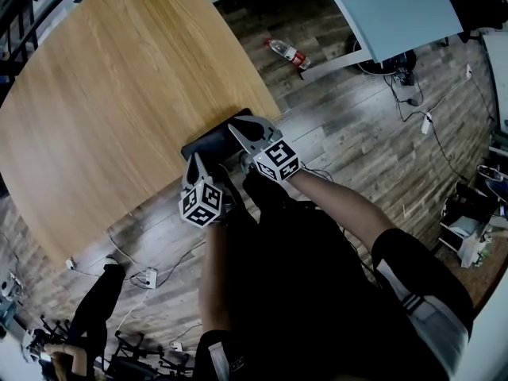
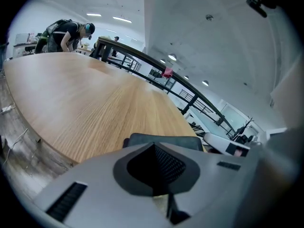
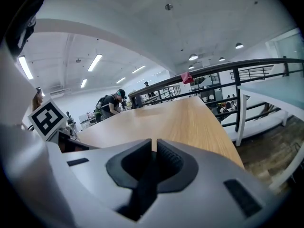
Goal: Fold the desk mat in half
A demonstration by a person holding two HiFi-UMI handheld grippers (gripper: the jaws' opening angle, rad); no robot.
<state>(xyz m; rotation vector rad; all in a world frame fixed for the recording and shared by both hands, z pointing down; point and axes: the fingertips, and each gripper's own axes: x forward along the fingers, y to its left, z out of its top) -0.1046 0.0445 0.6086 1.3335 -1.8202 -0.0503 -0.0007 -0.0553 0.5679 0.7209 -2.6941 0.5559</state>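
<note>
A dark desk mat [image 1: 213, 139] lies at the near corner of the round wooden table [image 1: 119, 109]. My right gripper [image 1: 240, 131] sits at the mat's right end. In the right gripper view its jaws [image 3: 154, 146] are closed on a dark strip of the mat that runs down between them. At the mat's left corner my left gripper [image 1: 195, 163] is shut. In the left gripper view the jaws [image 2: 154, 146] meet with nothing visible between them, and the mat [image 2: 164, 140] shows just beyond them on the table.
A plastic bottle [image 1: 287, 52] lies on the wooden floor beyond the table, near a light blue tabletop [image 1: 389, 6]. Cables and a power strip [image 1: 148, 277] lie on the floor at lower left. A person [image 2: 66, 32] bends over the table's far end beside a black railing [image 2: 156, 66].
</note>
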